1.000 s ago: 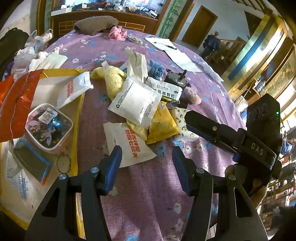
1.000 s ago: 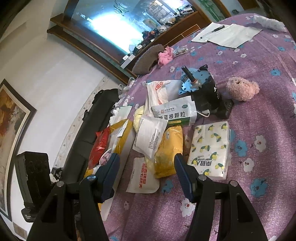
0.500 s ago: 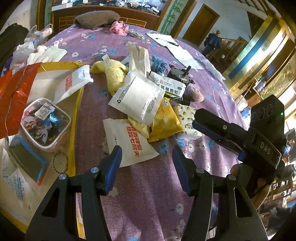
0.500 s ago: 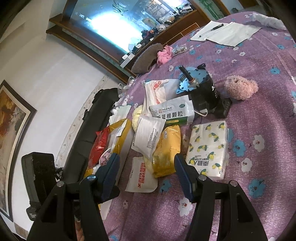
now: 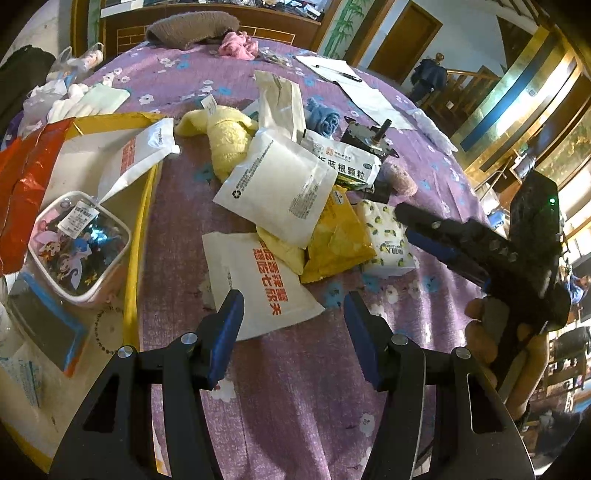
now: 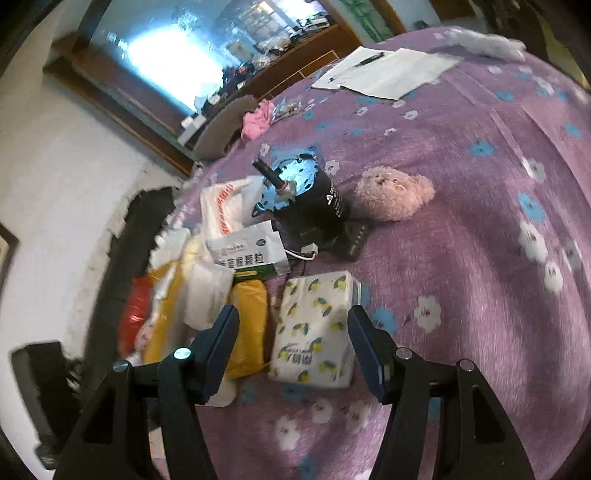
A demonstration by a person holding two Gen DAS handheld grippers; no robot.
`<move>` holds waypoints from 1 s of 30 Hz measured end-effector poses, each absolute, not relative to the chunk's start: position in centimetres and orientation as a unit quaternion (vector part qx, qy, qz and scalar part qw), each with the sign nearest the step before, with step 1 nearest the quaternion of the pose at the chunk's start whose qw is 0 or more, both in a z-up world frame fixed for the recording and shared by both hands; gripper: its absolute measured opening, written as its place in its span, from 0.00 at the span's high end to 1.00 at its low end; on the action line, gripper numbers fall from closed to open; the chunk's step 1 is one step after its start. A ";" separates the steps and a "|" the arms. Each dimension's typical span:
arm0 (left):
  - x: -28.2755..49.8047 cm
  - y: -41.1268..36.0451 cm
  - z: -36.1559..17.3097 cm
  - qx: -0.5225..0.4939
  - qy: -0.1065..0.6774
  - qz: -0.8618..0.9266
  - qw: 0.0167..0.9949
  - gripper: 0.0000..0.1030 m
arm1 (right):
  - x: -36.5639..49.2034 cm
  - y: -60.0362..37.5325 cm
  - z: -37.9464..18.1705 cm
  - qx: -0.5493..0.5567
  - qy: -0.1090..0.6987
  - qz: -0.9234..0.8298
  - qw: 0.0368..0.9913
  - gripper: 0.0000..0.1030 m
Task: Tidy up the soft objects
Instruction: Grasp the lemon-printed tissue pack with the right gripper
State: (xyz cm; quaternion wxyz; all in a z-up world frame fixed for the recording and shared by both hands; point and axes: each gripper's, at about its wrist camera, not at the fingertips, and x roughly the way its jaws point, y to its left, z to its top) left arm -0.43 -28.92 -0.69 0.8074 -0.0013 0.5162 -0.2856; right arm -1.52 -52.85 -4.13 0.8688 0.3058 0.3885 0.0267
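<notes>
A pile lies on the purple flowered cloth: a yellow plush [image 5: 227, 142], a blue cloth [image 5: 325, 120], a pink teddy bear [image 6: 393, 195] and a lemon-print tissue pack [image 6: 314, 332], which also shows in the left wrist view [image 5: 386, 236]. My right gripper [image 6: 291, 332] is open and empty, its jaws standing to either side of the tissue pack's near end, just above it. My left gripper [image 5: 293, 321] is open and empty above a white red-lettered pouch [image 5: 258, 280]. The right gripper also shows in the left wrist view [image 5: 443, 236].
White pouches [image 5: 277, 192], a yellow packet [image 5: 336, 240] and a black motor [image 6: 306, 206] sit in the pile. A yellow tray [image 5: 144, 206] at left holds a clear sticker box [image 5: 74, 243]. Papers with a pen [image 6: 384, 70], a pink cloth [image 5: 236, 44] and a brown cloth [image 5: 188, 29] lie far back.
My right gripper has swung right and moved in low over the tissue pack. My left gripper has moved forward slightly toward the pile. Both stay open.
</notes>
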 end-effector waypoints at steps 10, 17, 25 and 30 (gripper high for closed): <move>4.1 -31.5 0.0 0.032 0.502 -0.247 0.828 0.45 | -0.8 -50.7 -4.9 0.217 0.392 -0.016 0.894 0.45; 7.1 -32.0 0.1 0.039 0.491 -0.228 0.840 0.43 | -0.4 -50.1 -4.7 0.185 0.395 -0.028 0.899 0.47; 6.8 -32.8 -1.1 0.021 0.507 -0.264 0.821 0.52 | -0.5 -50.1 -4.6 0.186 0.392 -0.029 0.900 0.51; 5.5 -31.0 0.2 -0.007 0.484 -0.256 0.837 0.80 | -0.6 -50.2 -4.6 0.190 0.389 -0.029 0.901 0.55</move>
